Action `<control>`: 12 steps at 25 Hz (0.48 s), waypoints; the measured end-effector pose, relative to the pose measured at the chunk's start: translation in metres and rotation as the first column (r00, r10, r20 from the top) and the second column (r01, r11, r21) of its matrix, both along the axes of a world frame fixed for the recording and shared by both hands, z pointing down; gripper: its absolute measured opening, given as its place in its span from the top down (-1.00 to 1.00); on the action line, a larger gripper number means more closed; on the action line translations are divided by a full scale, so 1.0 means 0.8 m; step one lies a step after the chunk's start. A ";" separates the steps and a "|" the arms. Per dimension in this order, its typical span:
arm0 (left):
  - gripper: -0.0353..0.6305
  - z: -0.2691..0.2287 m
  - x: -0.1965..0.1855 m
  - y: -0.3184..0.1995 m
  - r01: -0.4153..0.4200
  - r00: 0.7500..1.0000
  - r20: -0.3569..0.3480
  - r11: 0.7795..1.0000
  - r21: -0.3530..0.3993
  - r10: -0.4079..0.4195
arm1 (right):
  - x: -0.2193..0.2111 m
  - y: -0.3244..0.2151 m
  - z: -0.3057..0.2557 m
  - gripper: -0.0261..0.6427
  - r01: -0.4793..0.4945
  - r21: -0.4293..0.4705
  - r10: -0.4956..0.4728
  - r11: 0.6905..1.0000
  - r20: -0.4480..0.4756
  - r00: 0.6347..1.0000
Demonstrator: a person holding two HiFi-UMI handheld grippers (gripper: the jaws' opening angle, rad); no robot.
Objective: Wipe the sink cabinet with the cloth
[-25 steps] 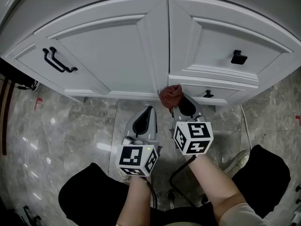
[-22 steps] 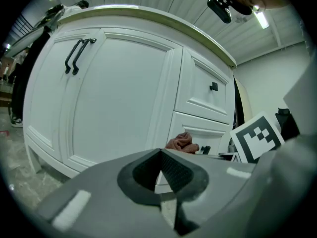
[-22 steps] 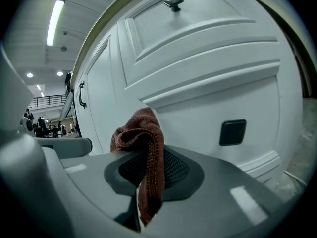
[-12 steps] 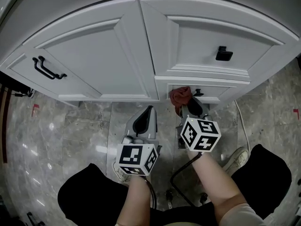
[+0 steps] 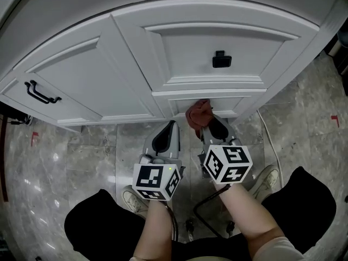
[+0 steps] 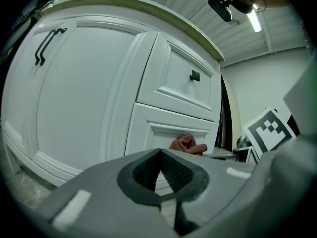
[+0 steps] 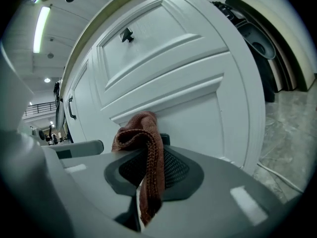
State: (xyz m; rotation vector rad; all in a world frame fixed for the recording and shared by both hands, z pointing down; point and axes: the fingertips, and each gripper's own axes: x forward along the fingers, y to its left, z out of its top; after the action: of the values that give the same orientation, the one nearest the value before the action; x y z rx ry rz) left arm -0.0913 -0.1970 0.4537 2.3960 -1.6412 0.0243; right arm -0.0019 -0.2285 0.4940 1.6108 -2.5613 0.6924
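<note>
At the left of the head view, a black handle (image 5: pixel 41 93) sits on the white cabinet (image 5: pixel 87 75) door. Below it is grey marbled floor (image 5: pixel 70 156). At lower centre the left gripper (image 5: pixel 172 127) points at the cabinet base, its jaws together with nothing between them, short of the cabinet. Just right of it, the reddish-brown cloth (image 5: pixel 198 113) is bunched at the lower drawer front, under the drawer with the black knob (image 5: pixel 219 59). The right gripper (image 5: pixel 210 123) is clamped on the cloth, one end hanging down between its jaws in the right gripper view. A shoe (image 5: pixel 267 177) shows at lower right.
</note>
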 end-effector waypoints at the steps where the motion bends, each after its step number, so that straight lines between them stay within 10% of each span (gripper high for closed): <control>1: 0.89 0.000 0.005 0.000 -0.007 1.000 0.001 1.000 0.001 0.007 | 0.008 0.000 -0.003 0.66 -0.013 0.007 0.013 1.000 -0.004 1.000; 12: 0.89 0.011 0.031 -0.006 -0.035 0.999 0.030 0.999 -0.018 0.035 | 0.066 -0.024 0.012 0.66 -0.097 -0.034 0.097 0.995 0.008 0.995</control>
State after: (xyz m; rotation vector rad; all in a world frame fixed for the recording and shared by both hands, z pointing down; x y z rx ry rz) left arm -0.0665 -0.2016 0.4622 2.4226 -1.6048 0.0808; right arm 0.0512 -0.2479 0.5038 1.7351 -2.4780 0.7470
